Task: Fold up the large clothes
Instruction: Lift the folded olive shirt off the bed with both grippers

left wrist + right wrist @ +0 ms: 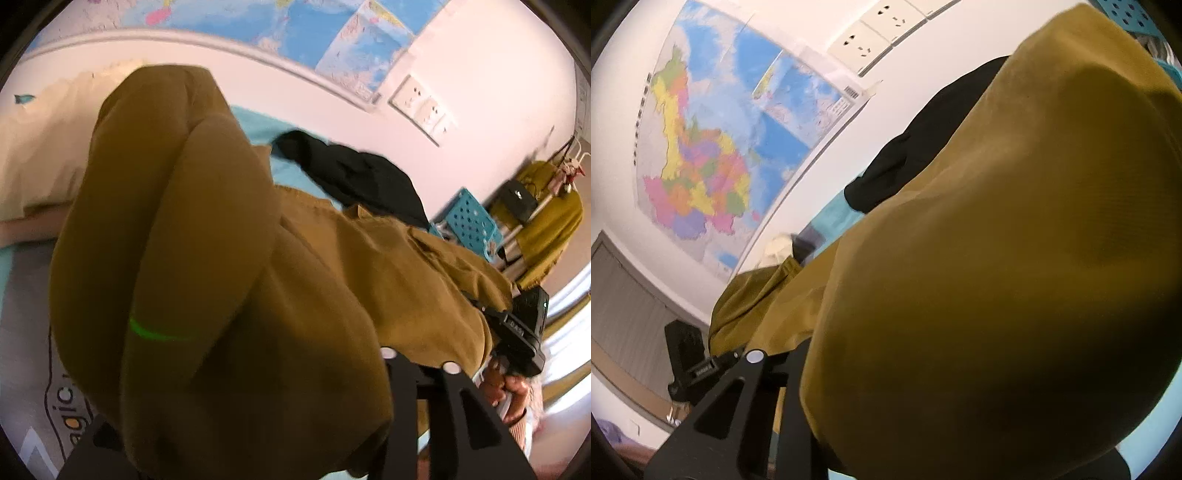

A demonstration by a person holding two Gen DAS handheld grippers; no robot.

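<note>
Left wrist camera, pressed close against the mustard garment (229, 258), looks tilted across the bed (273, 129) toward the wall map (314, 33) and wall sockets (421, 107); the other handheld gripper (517, 332) shows at right. Right wrist camera, equally close to the same mustard garment (979, 277), points steeply up at the wall map (720, 147) and wall sockets (879, 33). Both views share the cloth, a black garment (354, 173) (916, 147), the map and the sockets.
</note>
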